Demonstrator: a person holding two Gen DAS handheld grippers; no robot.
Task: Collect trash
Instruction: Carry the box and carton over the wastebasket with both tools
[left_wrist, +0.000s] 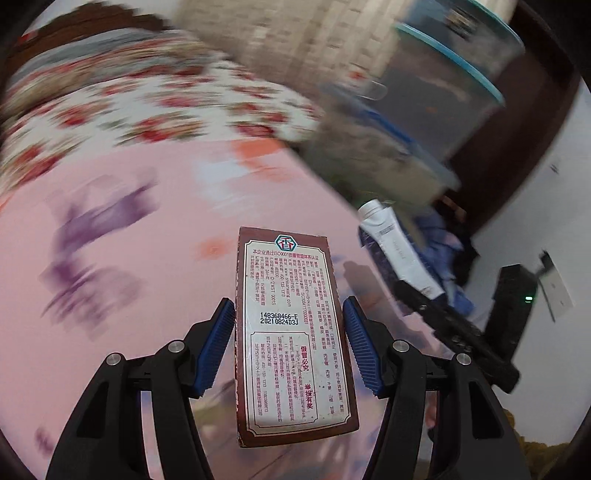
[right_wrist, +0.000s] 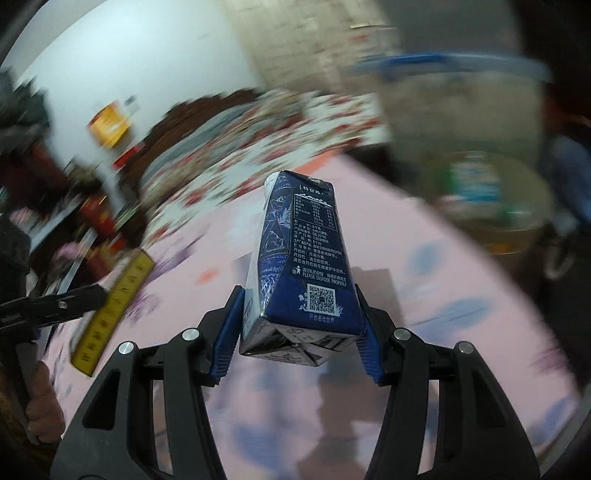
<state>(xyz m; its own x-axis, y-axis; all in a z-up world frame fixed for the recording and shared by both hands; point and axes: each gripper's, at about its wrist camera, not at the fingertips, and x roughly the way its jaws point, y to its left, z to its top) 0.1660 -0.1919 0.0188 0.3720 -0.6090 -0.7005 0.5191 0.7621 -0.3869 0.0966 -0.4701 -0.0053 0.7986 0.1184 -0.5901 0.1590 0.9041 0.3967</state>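
Observation:
My left gripper (left_wrist: 290, 306) is shut on a flat brown-edged box (left_wrist: 291, 332) with a silver printed label, held up above the pink bedsheet (left_wrist: 147, 295). My right gripper (right_wrist: 299, 295) is shut on a dark blue drink carton (right_wrist: 306, 266), its blue pads pressing both sides. In the left wrist view the carton (left_wrist: 399, 251) and the right gripper (left_wrist: 443, 317) show at the right. In the right wrist view the left gripper (right_wrist: 55, 306) shows at the left, with the box's yellow side (right_wrist: 114, 310) in it. Both views are blurred by motion.
A floral quilt (left_wrist: 166, 103) lies at the far end of the bed. Clear storage tubs with blue rims (left_wrist: 454, 85) stand at the upper right. A round bin (right_wrist: 491, 199) with packaging in it sits beyond the bed's right edge. A person's hand (right_wrist: 40, 402) holds the left tool.

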